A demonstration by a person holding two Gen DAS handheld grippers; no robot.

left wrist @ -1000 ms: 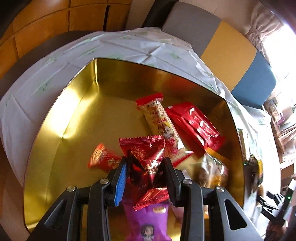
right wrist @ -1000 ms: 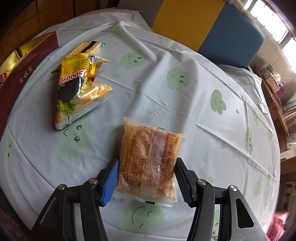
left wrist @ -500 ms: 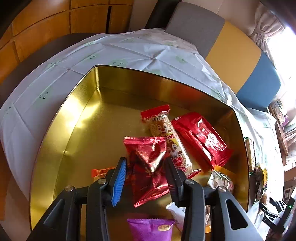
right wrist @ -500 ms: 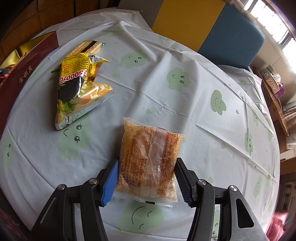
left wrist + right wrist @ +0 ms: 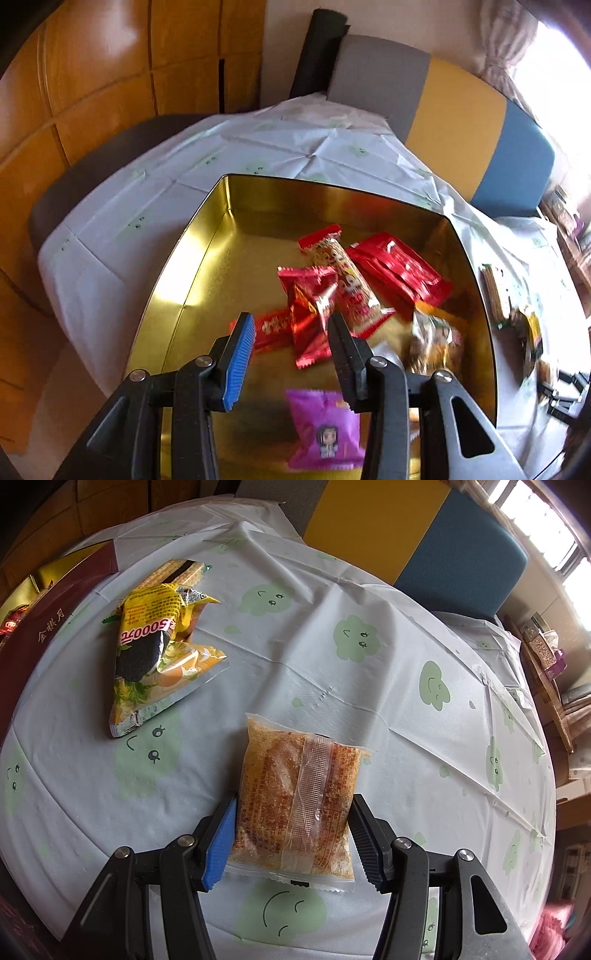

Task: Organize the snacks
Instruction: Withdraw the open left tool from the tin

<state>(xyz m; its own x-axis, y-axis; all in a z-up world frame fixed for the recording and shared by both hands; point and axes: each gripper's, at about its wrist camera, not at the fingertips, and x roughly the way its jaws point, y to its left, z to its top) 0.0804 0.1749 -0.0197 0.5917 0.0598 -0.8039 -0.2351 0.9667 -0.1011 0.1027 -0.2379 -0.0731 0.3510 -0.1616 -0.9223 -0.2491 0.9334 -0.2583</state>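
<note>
In the left wrist view a gold tin box (image 5: 192,258) holds several snacks: a red foil packet (image 5: 312,314), a long red-and-cream packet (image 5: 347,280), a flat red packet (image 5: 399,266) and a purple packet (image 5: 325,432). My left gripper (image 5: 291,332) is open and empty above the box, the red foil packet lying beyond its fingertips. In the right wrist view my right gripper (image 5: 291,816) is shut on a clear bag of orange-brown crumbed snack (image 5: 295,805), which rests on the table.
A yellow snack bag (image 5: 155,646) lies on a wafer pack (image 5: 177,572) at the left of the white tablecloth (image 5: 369,701). The box's dark red wall (image 5: 48,627) stands at far left. Chairs (image 5: 458,550) line the far side.
My left gripper let go of the red foil packet, which now lies in the box, and drew up and back. The right gripper and its bag have not moved.
</note>
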